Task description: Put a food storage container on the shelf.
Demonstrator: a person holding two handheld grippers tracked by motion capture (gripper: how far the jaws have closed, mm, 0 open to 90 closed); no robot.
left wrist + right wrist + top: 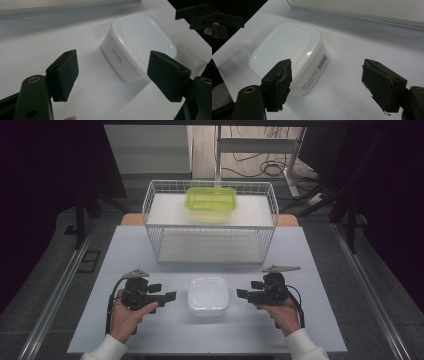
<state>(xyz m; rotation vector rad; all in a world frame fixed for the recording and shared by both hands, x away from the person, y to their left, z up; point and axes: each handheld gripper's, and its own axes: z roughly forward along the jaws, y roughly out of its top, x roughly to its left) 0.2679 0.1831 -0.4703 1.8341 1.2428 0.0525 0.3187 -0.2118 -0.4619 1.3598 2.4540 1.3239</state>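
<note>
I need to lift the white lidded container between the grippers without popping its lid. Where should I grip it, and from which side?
Probably best to grip the white container by its two opposite side walls, below the overhanging lid rim, with the left gripper and right gripper coming in level from either side. The walls are flat and upright, the corners rounded, and both grippers are open and already face it.

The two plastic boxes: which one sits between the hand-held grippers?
The white box, lid on, on the table between both hand-held grippers. The green box sits farther back, on top of the wire rack.
</note>
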